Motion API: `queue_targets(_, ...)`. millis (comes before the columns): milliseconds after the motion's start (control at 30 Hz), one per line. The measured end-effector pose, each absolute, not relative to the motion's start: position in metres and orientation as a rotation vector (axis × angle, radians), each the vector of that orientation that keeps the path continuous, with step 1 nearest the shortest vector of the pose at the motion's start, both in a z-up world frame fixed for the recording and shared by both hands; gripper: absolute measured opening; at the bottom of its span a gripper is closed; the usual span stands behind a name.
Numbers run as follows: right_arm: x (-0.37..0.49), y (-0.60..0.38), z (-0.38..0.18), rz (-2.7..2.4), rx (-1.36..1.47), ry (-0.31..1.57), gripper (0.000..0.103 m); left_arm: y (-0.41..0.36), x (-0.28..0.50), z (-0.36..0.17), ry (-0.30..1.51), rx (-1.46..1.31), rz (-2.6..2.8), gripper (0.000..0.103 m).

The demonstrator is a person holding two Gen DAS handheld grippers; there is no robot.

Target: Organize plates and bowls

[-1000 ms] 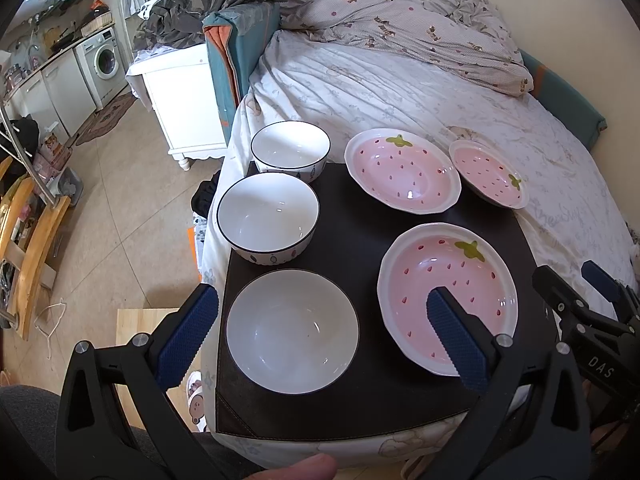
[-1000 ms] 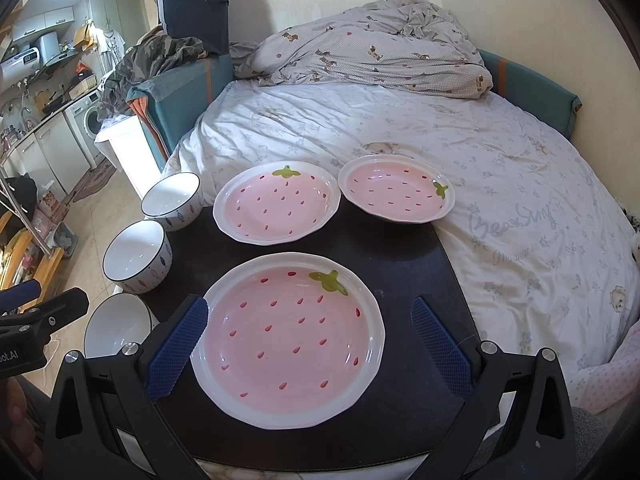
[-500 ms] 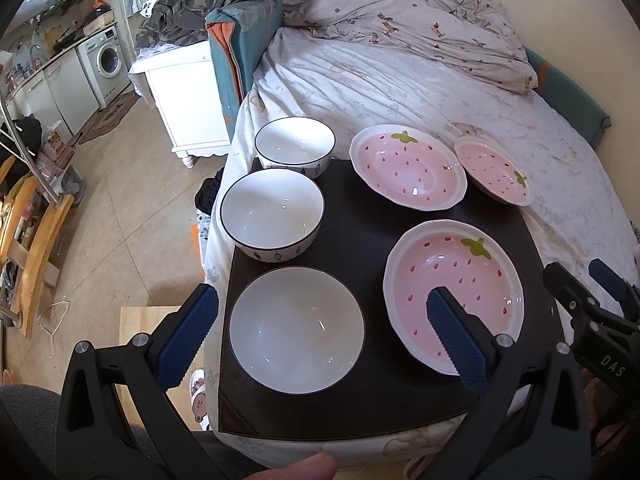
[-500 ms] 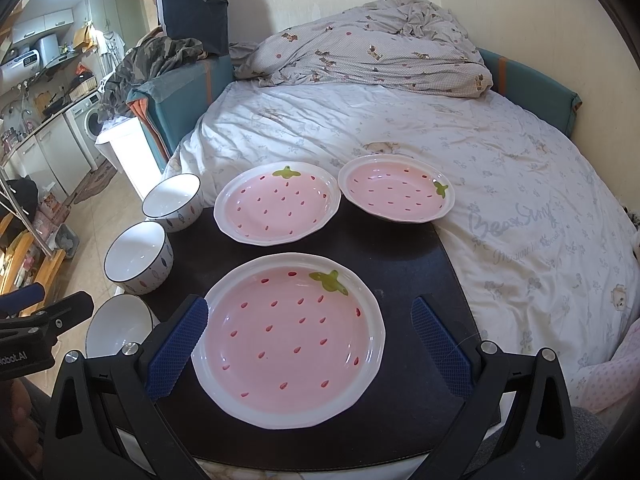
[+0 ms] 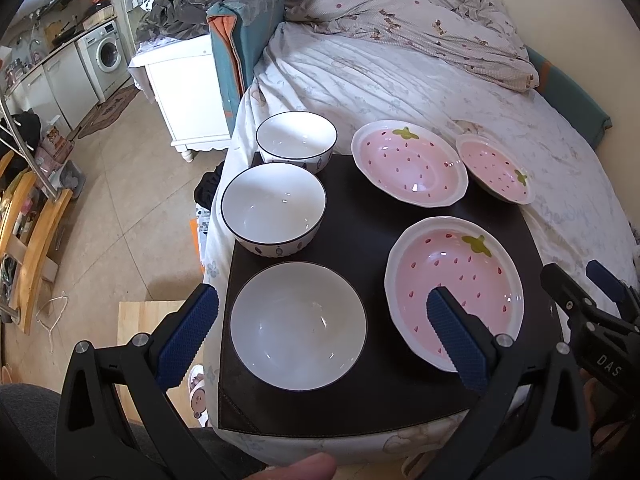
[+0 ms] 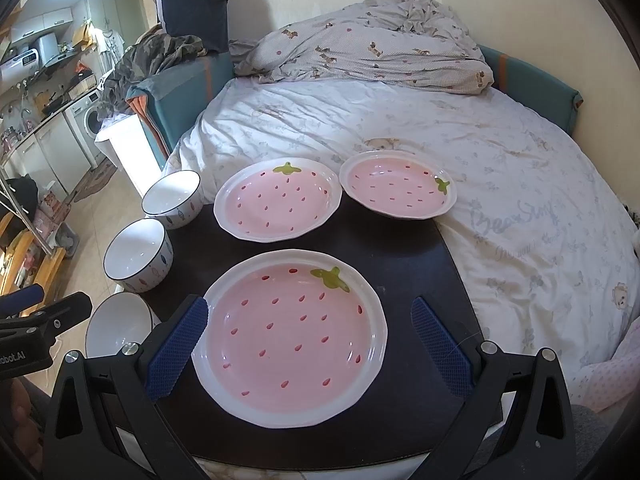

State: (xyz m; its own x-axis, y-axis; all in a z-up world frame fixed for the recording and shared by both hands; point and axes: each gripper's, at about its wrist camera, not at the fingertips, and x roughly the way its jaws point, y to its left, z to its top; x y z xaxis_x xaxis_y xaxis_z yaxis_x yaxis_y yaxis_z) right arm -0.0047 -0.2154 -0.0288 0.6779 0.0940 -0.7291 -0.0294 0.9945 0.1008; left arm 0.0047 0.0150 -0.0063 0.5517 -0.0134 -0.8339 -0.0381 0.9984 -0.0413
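We note the bed (image 6: 460,152) carrying a dark mat (image 5: 360,216). On the mat's right side sit the large strawberry plate (image 6: 288,332), nearest us, then the medium strawberry plate (image 6: 278,202) and the small strawberry plate (image 6: 396,190), the last partly off the mat's far corner. Down the left run the plain white bowl (image 5: 298,324), the middle rimmed bowl (image 5: 274,206) and the far rimmed bowl (image 5: 296,144). We record the left gripper (image 5: 320,332) spread wide above the plain bowl, holding nothing; the right gripper (image 6: 308,344) likewise gapes, straddling the large plate, no contact visible.
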Motion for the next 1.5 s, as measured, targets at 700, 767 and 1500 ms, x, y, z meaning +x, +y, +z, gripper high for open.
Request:
queue_targets(700,0.061,-0.164,-0.049,0.300,0.257,1.235,0.086,0.095,0.073,-0.030,1.330,-0.177,-0.010,0.103)
queue_targets(767,0.072,-0.157,-0.052,0.333,0.306,1.277,0.080,0.108,0.078,-0.038,1.363,-0.227,0.009,0.101)
queue_targets(1500,0.082,-0.071,-0.125,0.440,0.304,1.568,0.027,0.098,0.072,-0.106,1.591,-0.292,-0.020,0.021)
